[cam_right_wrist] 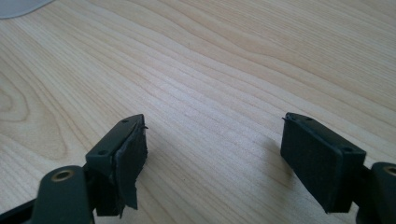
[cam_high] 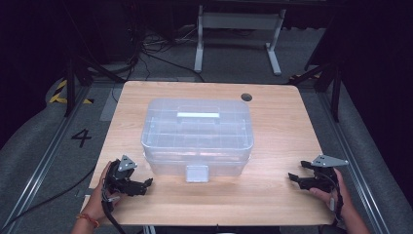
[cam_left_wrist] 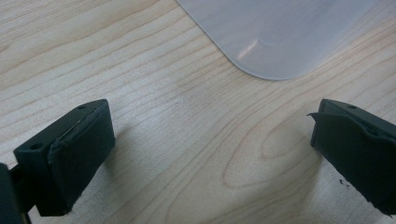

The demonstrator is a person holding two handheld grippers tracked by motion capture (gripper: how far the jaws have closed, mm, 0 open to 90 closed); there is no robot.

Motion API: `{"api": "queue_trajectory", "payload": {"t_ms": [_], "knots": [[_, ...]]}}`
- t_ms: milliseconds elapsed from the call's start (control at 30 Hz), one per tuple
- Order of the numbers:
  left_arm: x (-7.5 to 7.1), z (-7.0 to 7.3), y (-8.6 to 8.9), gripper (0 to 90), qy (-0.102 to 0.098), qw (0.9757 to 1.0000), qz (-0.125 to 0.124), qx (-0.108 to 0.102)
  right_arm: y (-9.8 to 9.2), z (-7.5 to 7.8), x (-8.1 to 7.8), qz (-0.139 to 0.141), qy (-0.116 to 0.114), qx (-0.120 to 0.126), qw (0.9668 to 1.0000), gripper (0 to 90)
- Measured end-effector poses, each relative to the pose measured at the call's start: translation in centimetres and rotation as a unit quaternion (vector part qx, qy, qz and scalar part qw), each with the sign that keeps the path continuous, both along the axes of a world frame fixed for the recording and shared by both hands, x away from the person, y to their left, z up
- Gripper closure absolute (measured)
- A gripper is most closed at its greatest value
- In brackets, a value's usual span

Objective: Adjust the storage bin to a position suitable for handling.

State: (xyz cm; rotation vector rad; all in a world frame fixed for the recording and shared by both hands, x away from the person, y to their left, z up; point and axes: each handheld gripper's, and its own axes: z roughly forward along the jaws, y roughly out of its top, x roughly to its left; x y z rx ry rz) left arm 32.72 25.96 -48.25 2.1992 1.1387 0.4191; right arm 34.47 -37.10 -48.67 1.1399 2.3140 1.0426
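High view: clear lidded storage box [cam_high: 197,136] sits mid-table [cam_high: 272,190], latch tab [cam_high: 197,173] on near side at 6 o'clock. Left gripper [cam_high: 141,184] at box's 8 o'clock, low on table, just off near-left corner — not touching. Right gripper [cam_high: 298,178] at box's 4 o'clock, well apart from it. Left gripper view: jaws spread wide, bare wood between, rounded box corner [cam_left_wrist: 275,37] at 12–1 o'clock. Right gripper view: jaws spread wide, nothing between — sliver of box [cam_right_wrist: 18,7] at 11 o'clock.
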Motion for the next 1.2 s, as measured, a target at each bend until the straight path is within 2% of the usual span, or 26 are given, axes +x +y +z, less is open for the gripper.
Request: {"api": "queue_trajectory", "payload": {"t_ms": [267, 333, 500, 867, 900, 1067, 1200], "knots": [[-0.2, 0.0, 0.3, 0.6, -0.005, 0.9999, -0.013, 0.003, 0.0, 0.0, 0.0, 0.000, 0.001, 0.000, 1.0000, 22.7], [-0.3, 0.0, 0.3, 0.6, -0.003, 0.9999, -0.011, -0.002, 0.0, 0.0, 0.0, -0.001, 0.001, 0.000, 1.0000, 22.7], [-0.3, 0.0, 0.5, 0.9, -0.007, 0.9998, -0.020, 0.004, 0.1, 0.1, 0.0, -0.002, 0.002, -0.001, 1.0000, 23.3], [-0.2, 0.0, 1.0, 0.7, -0.001, 0.9995, -0.031, 0.002, 0.1, 0.5, 0.3, -0.019, 0.016, -0.005, 0.9997, 30.1], [-0.2, 0.0, 0.9, 0.6, 0.005, 0.9995, -0.031, -0.005, 0.2, 0.5, 0.4, -0.016, 0.019, -0.002, 0.9997, 30.1], [-0.2, 0.0, 1.0, 0.6, 0.005, 0.9995, -0.032, -0.005, 0.9, 1.2, 0.4, -0.001, 0.009, 0.000, 1.0000, 30.7], [-0.2, 0.0, 1.0, 0.6, 0.004, 0.9995, -0.032, -0.004, 1.5, 2.0, 0.4, 0.015, -0.008, -0.003, 0.9999, 33.6]]}}
